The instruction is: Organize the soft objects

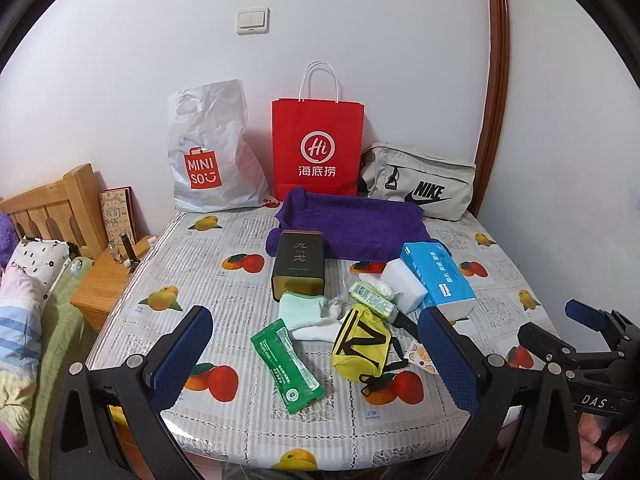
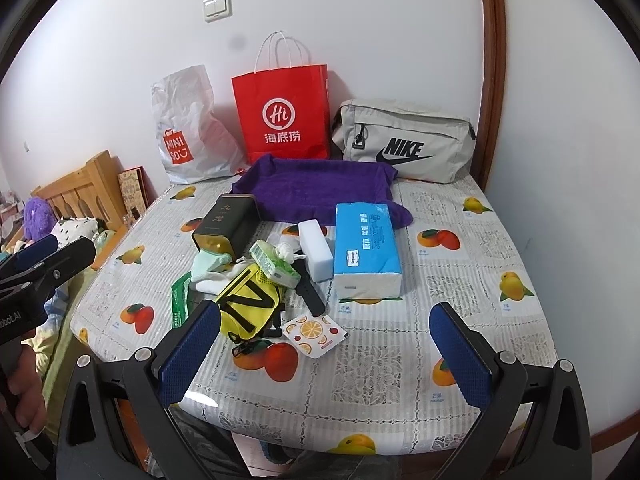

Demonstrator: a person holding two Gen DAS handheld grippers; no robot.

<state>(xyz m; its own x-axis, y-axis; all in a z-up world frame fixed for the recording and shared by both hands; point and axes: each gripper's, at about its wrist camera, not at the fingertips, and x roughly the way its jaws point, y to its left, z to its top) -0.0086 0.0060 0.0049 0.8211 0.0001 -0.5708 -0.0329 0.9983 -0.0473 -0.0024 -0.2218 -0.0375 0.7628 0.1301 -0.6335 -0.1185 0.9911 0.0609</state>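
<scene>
A pile of small items lies mid-table: a yellow pouch (image 1: 362, 342) (image 2: 250, 306), a white and mint sock (image 1: 306, 316) (image 2: 208, 266), a green wipes packet (image 1: 286, 366), a small green tissue pack (image 1: 372, 300) (image 2: 276, 264), a white sponge block (image 1: 402, 284) (image 2: 316, 250) and a blue tissue pack (image 1: 436, 278) (image 2: 366, 246). A purple towel (image 1: 352, 226) (image 2: 320, 188) lies spread behind them. My left gripper (image 1: 316, 356) is open and empty, near the table's front edge before the pile. My right gripper (image 2: 326, 354) is open and empty, to the right of the pouch.
A dark tin box (image 1: 298, 266) (image 2: 228, 222) stands by the towel. A white Miniso bag (image 1: 210, 152), a red paper bag (image 1: 318, 146) and a grey Nike bag (image 1: 420, 182) lean on the back wall. A fruit-print sachet (image 2: 314, 330) lies near the pouch. A bed and nightstand (image 1: 104, 276) stand left.
</scene>
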